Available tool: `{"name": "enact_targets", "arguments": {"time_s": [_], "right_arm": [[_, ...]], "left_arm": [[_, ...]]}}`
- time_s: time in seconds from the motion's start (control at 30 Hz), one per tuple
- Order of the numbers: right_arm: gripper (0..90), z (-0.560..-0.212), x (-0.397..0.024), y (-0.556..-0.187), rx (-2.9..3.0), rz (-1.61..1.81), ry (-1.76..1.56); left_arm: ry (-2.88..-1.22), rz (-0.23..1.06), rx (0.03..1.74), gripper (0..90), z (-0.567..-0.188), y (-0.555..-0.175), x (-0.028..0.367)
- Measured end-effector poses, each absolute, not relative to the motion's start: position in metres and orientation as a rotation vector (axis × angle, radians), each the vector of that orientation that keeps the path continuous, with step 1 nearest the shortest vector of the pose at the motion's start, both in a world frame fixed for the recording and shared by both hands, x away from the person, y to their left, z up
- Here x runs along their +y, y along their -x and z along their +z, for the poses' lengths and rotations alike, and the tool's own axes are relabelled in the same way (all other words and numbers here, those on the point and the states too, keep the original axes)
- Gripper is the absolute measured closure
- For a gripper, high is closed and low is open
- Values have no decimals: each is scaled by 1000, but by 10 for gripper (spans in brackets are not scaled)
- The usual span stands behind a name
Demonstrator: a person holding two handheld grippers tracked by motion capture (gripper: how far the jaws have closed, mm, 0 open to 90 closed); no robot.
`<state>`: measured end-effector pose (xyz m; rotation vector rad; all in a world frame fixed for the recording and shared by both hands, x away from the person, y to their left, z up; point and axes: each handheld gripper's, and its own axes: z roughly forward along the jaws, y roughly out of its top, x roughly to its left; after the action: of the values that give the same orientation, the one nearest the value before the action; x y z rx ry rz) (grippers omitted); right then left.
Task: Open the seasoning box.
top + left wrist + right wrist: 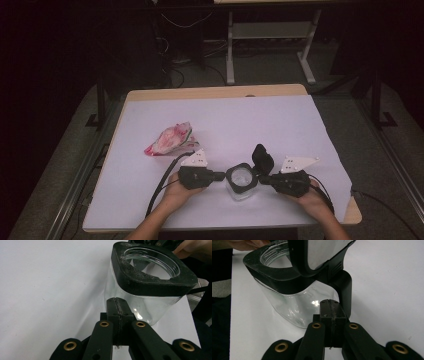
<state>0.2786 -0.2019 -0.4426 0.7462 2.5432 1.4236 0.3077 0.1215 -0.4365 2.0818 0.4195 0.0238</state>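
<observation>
Currently the jar (242, 181) sits between both closed, empty grippers: left gripper (223, 175) against one side, right gripper (261, 178) against the other, lid (263, 158) flipped open.

A white-covered table (280, 125) bears a glass jar (242, 181) and crumpled pink bag (169, 139).

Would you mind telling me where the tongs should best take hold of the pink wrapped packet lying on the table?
Grip the pink packet across its narrow middle, coming from above. It lies flat on the white table cover, crumpled and elongated, with open space all round it.
</observation>
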Motion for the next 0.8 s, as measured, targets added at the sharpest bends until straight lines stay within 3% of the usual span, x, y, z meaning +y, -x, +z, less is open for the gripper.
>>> {"name": "enact_targets", "arguments": {"time_s": [0.23, 0.63, 0.8], "right_arm": [[839, -443, -209, -271, 2541, 1438, -752], [547, -448, -236, -275, 2418, 1406, -892], [485, -451, -241, -278, 2376, 1397, -919]], "left_arm": [[-2093, 62, 432, 897, -429, -304, 132], [-2097, 109, 529, 706, -424, -295, 174], [-2082, 133, 571, 650, -420, -291, 195]]}}
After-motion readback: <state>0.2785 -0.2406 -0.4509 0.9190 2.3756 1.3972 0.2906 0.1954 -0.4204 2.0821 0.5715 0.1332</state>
